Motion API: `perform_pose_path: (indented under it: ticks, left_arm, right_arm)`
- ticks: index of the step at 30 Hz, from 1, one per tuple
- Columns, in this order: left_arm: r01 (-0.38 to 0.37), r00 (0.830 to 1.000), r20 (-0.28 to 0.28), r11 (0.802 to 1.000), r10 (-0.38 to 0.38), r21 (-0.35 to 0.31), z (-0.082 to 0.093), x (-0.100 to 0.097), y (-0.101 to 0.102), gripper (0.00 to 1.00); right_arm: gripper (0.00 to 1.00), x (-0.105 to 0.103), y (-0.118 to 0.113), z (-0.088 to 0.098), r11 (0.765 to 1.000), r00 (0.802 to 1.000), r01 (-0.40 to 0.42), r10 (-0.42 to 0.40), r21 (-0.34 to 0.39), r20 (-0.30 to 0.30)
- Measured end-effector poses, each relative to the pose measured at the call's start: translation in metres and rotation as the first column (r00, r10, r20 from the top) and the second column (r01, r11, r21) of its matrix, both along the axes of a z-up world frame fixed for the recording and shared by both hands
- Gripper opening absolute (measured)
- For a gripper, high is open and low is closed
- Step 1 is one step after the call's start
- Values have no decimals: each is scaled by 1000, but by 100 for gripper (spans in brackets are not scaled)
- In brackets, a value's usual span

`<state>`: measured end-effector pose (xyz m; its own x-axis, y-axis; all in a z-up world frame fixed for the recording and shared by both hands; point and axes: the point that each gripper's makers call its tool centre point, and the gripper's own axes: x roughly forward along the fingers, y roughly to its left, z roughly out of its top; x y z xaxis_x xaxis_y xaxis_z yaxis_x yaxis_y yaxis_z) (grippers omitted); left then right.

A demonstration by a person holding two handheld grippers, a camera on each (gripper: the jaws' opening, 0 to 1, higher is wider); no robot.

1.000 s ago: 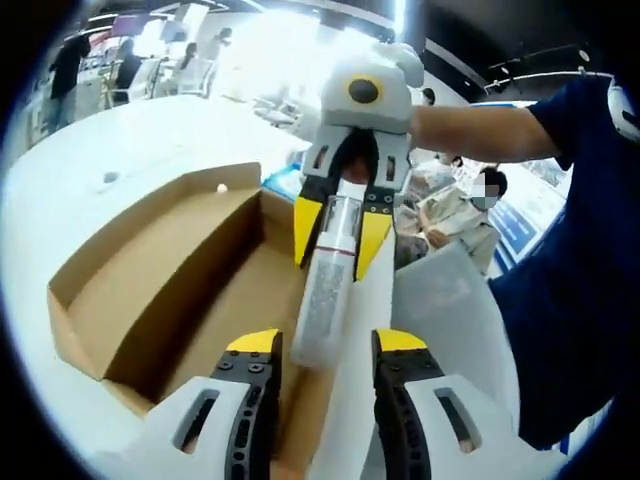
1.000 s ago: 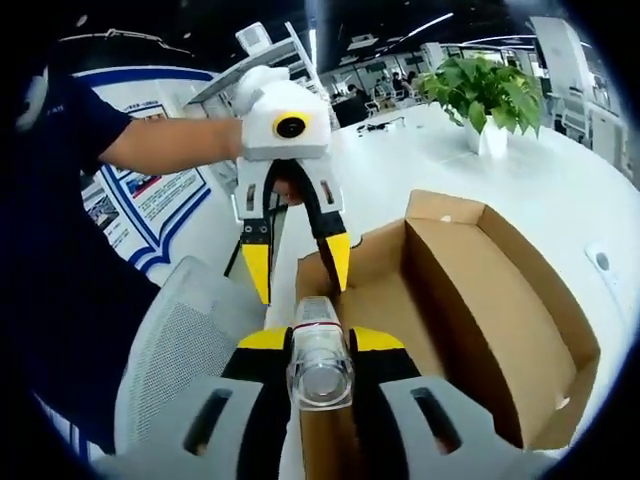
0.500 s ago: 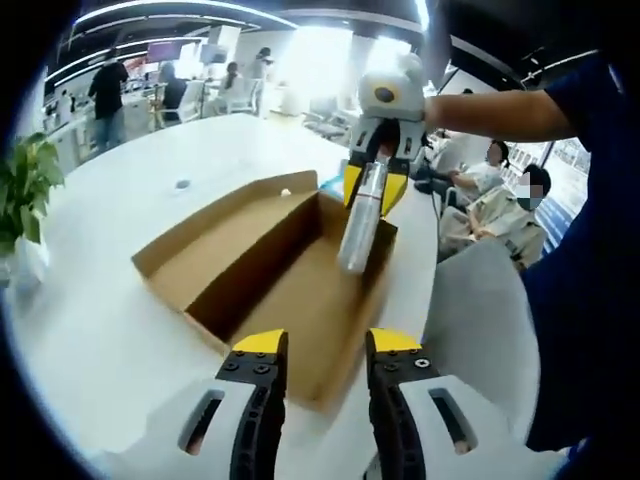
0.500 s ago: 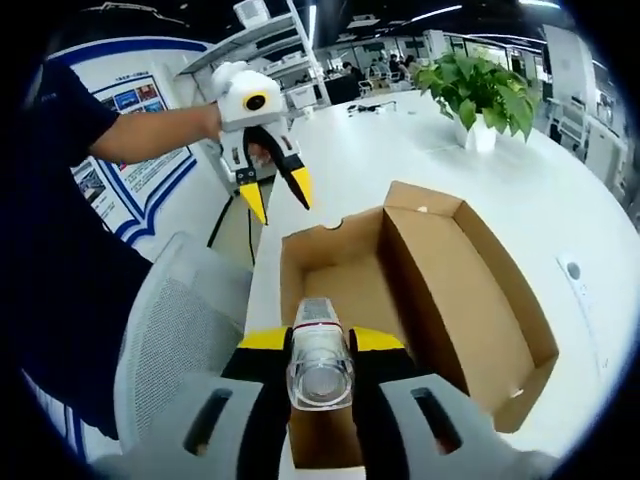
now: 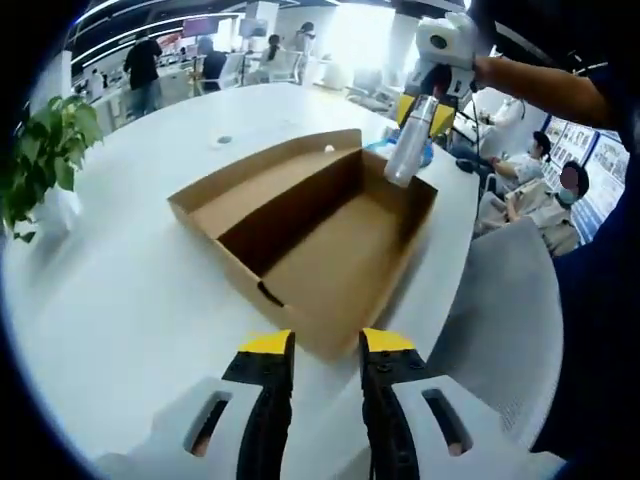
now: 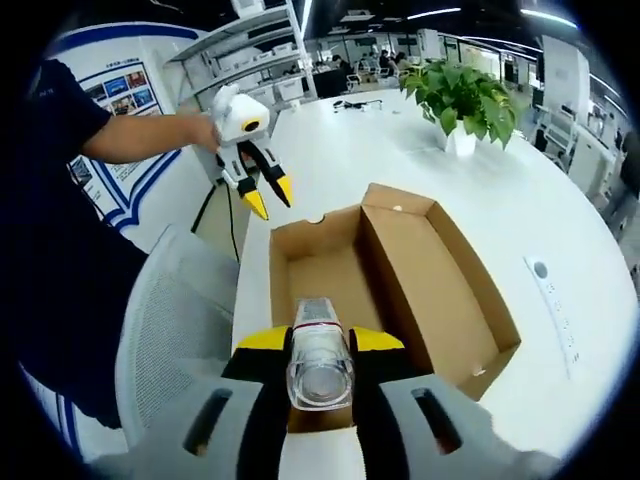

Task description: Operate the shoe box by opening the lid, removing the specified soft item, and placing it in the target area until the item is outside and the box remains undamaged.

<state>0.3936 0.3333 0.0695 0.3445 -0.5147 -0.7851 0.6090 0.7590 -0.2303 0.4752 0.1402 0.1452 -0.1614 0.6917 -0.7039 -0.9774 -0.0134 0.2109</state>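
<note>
Right tool (image 6: pixel 320 345) clamped on the tube (image 6: pixel 320 365), lifted clear above the open, emptied box (image 5: pixel 310 225) on the table (image 5: pixel 120 290); left tool (image 5: pixel 315 345), jaws slightly apart, holds nothing. Placement in target area remains.

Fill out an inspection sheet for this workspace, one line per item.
Surface: white table, box resting on it.
Job's things: open cardboard shoe box, interior bare; tube lifted out above it.
Clutter: blue item behind the box, unclear.
Grippers: right gripper shut on the tube; left gripper open, holding nothing.
Cables: nothing seen.
Surroundings: potted plant, grey mesh chair, people seated in an office.
</note>
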Motion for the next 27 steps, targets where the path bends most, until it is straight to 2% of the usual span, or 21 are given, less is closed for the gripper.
perform_pose_path:
  ticks: [4,7,8,10,13,16,18,20,23,25,27]
  left_arm:
    - [-97,995,-42,995,95,-38,-5,4,-2,17]
    - [-115,992,-50,993,113,-35,-8,7,-2,15]
    - [-129,989,-77,991,127,-22,-13,8,-1,13]
    - [-126,988,-86,992,126,5,-19,7,1,12]
    - [-155,982,-116,988,152,-16,-20,3,-6,12]
    - [-150,979,-140,989,146,-17,-24,-4,-11,14]
    - [-197,968,-170,979,187,-49,-21,-5,-15,14]
    - [-199,964,-179,980,196,-3,-28,-6,-10,11]
    - [-225,954,-204,974,219,-9,-27,-7,-13,9]
    - [-200,961,-195,980,198,8,-27,-7,-14,9]
    - [-209,957,-204,978,208,16,-27,-8,-13,8]
  right_arm:
    - [20,0,-6,3,1000,1000,14,-14,-4,11]
    - [20,-1,-10,5,1000,1000,25,-25,-6,15]
    - [20,-1,-11,5,1000,999,28,-28,-6,18]
    - [20,-1,-12,5,999,999,32,-31,-7,18]
    - [20,-1,-15,7,999,999,41,-41,-6,23]
    - [20,1,-20,7,999,998,51,-51,-10,26]
    - [20,3,-24,8,998,998,58,-58,-13,31]
    - [20,5,-27,9,998,997,66,-66,-15,35]
    - [20,10,-34,11,996,996,83,-83,-15,40]
    - [20,15,-40,13,995,994,98,-97,-18,44]
    - [20,19,-47,14,994,993,107,-106,-24,52]
